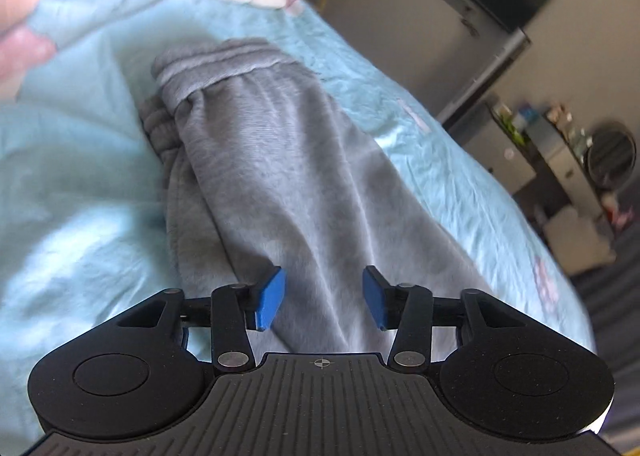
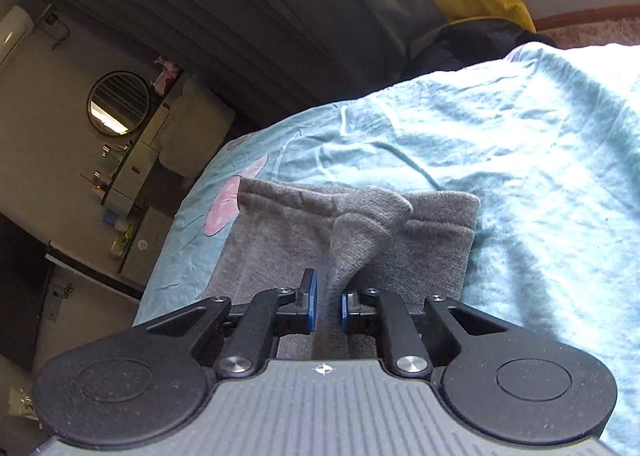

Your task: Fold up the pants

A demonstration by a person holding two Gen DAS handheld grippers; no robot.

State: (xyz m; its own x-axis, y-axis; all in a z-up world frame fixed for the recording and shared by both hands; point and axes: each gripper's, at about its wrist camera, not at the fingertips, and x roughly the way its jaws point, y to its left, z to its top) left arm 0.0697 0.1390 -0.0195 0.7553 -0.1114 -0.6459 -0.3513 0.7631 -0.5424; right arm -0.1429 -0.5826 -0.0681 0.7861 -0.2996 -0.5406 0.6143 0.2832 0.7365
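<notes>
The grey sweatpants (image 1: 272,175) are laid doubled on the bed's teal sheet (image 1: 80,195), so the left gripper (image 1: 324,298) is released above them, while a raised fold is barely pinched by the right gripper (image 2: 326,306).

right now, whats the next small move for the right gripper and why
Probably open the right gripper a little wider and draw it back. A pinched ridge of the grey pants runs up between its blue pads, while the rest lies folded flat on the blue sheet. The left gripper is open with nothing between its pads, so letting go should let the ridge settle.
</notes>
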